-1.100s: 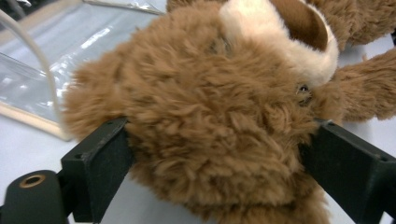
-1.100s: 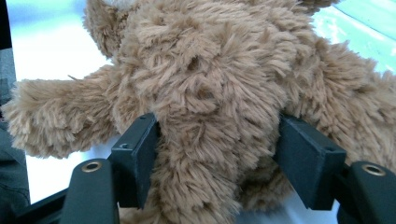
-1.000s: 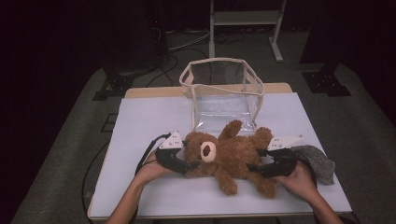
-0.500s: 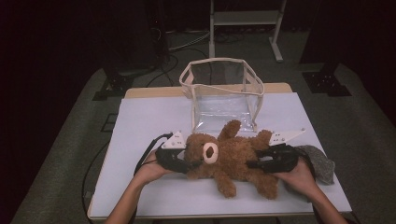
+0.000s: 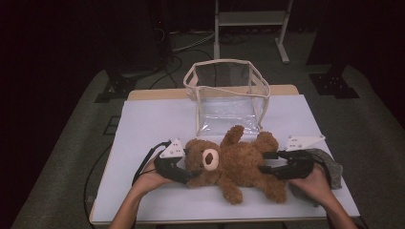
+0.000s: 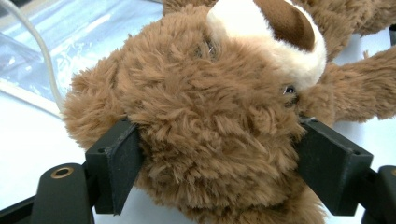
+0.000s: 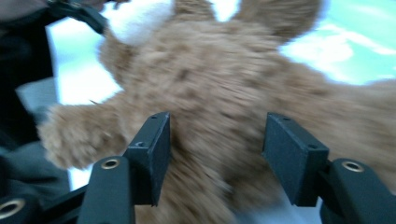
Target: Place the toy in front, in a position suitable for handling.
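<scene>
A brown teddy bear [image 5: 239, 164] lies on its back on the white table [image 5: 143, 124], head to the left and legs to the right. My left gripper [image 5: 187, 166] is at its head [image 6: 210, 130]. Its jaws [image 6: 217, 168] have just been opening and now flank the head, whose fur brushes both pads without being visibly squashed. My right gripper [image 5: 264, 162] is at the bear's lower body [image 7: 219, 93]. Its jaws [image 7: 217, 154] have also just been opening and stand apart on either side of the fur; that view is blurred.
A clear plastic bag [image 5: 229, 95] with a pale trim stands open just behind the bear. A grey cloth [image 5: 332, 167] lies under my right hand near the table's right edge. Beyond the table are a dark floor, cables and a metal stand [image 5: 248, 24].
The right gripper has drawn back slightly to the right from the bear's legs. The bear and the left gripper have stayed where they were.
</scene>
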`<state>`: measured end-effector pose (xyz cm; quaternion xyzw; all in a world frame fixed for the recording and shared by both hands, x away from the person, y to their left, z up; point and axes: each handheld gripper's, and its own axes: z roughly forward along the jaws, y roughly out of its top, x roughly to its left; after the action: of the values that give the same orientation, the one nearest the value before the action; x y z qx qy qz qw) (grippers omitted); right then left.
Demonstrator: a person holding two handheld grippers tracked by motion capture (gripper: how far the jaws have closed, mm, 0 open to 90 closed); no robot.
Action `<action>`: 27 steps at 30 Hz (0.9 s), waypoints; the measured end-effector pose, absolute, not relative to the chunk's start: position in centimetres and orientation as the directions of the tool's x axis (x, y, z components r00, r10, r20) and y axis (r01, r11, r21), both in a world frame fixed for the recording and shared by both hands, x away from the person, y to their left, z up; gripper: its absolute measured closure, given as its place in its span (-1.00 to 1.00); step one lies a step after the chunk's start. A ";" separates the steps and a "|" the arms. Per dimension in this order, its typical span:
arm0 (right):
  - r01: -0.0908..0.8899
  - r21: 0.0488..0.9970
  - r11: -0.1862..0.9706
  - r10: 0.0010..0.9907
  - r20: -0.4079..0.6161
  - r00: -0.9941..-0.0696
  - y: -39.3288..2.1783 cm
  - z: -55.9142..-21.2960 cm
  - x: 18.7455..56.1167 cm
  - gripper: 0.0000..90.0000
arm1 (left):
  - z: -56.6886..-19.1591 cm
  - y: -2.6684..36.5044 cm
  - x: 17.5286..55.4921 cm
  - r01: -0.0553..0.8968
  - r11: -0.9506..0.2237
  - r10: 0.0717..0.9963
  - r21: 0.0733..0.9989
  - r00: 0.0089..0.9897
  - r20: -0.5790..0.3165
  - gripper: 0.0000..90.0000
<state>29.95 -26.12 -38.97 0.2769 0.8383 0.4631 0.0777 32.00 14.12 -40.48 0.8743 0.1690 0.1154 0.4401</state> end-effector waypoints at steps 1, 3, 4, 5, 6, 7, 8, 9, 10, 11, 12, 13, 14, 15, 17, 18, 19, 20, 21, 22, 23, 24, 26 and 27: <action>0.390 0.820 0.419 0.554 0.109 -0.825 -26.7 -38.9 29.8 -0.19 | -40.5 14.1 32.0 0.184 -0.555 0.397 0.811 0.915 0.065 -0.58; 0.403 0.814 0.419 0.613 0.074 -0.787 -29.0 -38.9 29.4 -0.22 | -40.4 14.1 31.8 0.159 -0.541 0.393 0.826 0.916 0.082 -0.60; 0.430 0.813 0.392 0.665 0.072 -0.744 -31.3 -39.3 29.0 -0.23 | -40.3 14.1 31.7 0.141 -0.538 0.388 0.831 0.917 0.095 -0.60; 0.430 0.813 0.392 0.665 0.072 -0.744 -31.3 -39.3 29.0 -0.23 | -40.2 14.0 31.6 0.134 -0.538 0.383 0.832 0.918 0.100 -0.60; 0.449 0.807 0.385 0.688 0.074 -0.722 -32.3 -39.7 28.9 -0.23 | -40.1 13.9 31.6 0.121 -0.540 0.378 0.833 0.919 0.112 -0.60; 0.464 0.798 0.384 0.705 0.072 -0.706 -33.2 -40.1 28.7 -0.24 | -40.0 13.8 31.5 0.110 -0.542 0.371 0.833 0.921 0.120 -0.60; 0.478 0.787 0.389 0.721 0.062 -0.690 -34.0 -40.7 28.7 -0.25 | -40.0 13.7 31.5 0.103 -0.541 0.366 0.835 0.922 0.123 -0.62; 0.512 0.762 0.397 0.747 0.056 -0.662 -35.1 -41.9 28.9 -0.25 | -39.9 13.3 31.7 0.084 -0.551 0.352 0.830 0.926 0.140 -0.64; 0.527 0.753 0.393 0.756 0.062 -0.652 -35.5 -42.5 29.1 -0.25 | -39.9 13.3 31.7 0.084 -0.551 0.352 0.830 0.926 0.140 -0.67; 0.527 0.753 0.393 0.756 0.062 -0.652 -35.5 -42.5 29.1 -0.25 | -39.9 13.1 31.8 0.083 -0.554 0.349 0.828 0.926 0.141 -0.67; 0.533 0.749 0.393 0.766 0.054 -0.640 -35.7 -42.9 29.2 -0.26 | -39.8 13.0 31.9 0.079 -0.557 0.345 0.826 0.927 0.145 -0.67; 0.532 0.748 0.396 0.770 0.045 -0.637 -35.8 -43.1 29.4 -0.26 | -39.8 12.9 32.0 0.079 -0.555 0.344 0.828 0.928 0.143 -0.67; 0.532 0.748 0.398 0.773 0.039 -0.633 -35.9 -43.3 29.6 -0.27 | -39.7 12.8 32.3 0.083 -0.552 0.342 0.830 0.930 0.135 -0.67; 0.533 0.743 0.404 0.777 0.028 -0.629 -35.9 -43.5 30.0 -0.28 | -39.7 12.8 32.5 0.082 -0.555 0.337 0.828 0.932 0.134 -0.67; 0.537 0.730 0.423 0.783 0.004 -0.622 -35.8 -43.6 30.6 -0.28 | -39.5 12.7 32.9 0.082 -0.558 0.335 0.826 0.933 0.133 -0.67; 0.545 0.720 0.431 0.790 -0.009 -0.613 -35.7 -43.6 30.9 -0.25 | -39.4 12.6 32.9 0.083 -0.561 0.335 0.824 0.933 0.134 -0.67; 0.538 0.724 0.432 0.794 -0.023 -0.607 -35.5 -43.2 30.8 -0.19 | -39.4 12.6 33.0 0.081 -0.563 0.335 0.822 0.932 0.138 -0.67; 0.521 0.739 0.428 0.793 -0.031 -0.608 -35.4 -42.9 30.6 -0.19 | -39.4 12.6 32.9 0.074 -0.565 0.331 0.822 0.933 0.143 -0.67; 0.501 0.757 0.419 0.790 -0.031 -0.613 -35.3 -42.4 30.3 -0.20 | -39.3 12.5 33.0 0.067 -0.570 0.321 0.819 0.935 0.147 -0.67; 0.496 0.760 0.420 0.784 -0.029 -0.620 -35.3 -42.0 30.3 -0.27 | -39.3 12.5 33.0 0.067 -0.576 0.318 0.815 0.937 0.147 -0.68; 0.494 0.758 0.425 0.783 -0.034 -0.621 -35.4 -41.9 30.4 -0.32 | -39.3 12.4 33.1 0.067 -0.578 0.316 0.814 0.937 0.147 -0.70; 0.500 0.755 0.425 0.785 -0.031 -0.619 -35.5 -41.9 30.6 -0.34 | -39.2 12.3 33.1 0.069 -0.581 0.315 0.811 0.938 0.145 -0.71; 0.526 0.738 0.423 0.789 -0.013 -0.615 -35.8 -42.3 31.1 -0.38 | -39.1 12.1 33.2 0.072 -0.581 0.314 0.811 0.939 0.141 -0.72; 0.541 0.724 0.428 0.791 -0.010 -0.611 -35.9 -42.6 31.4 -0.40 | -39.1 12.0 33.2 0.074 -0.582 0.312 0.810 0.940 0.138 -0.72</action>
<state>31.43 -35.93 -42.62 0.4033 0.8259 0.3515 0.1779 33.22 12.02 -39.12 0.8792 0.1098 0.1337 0.4440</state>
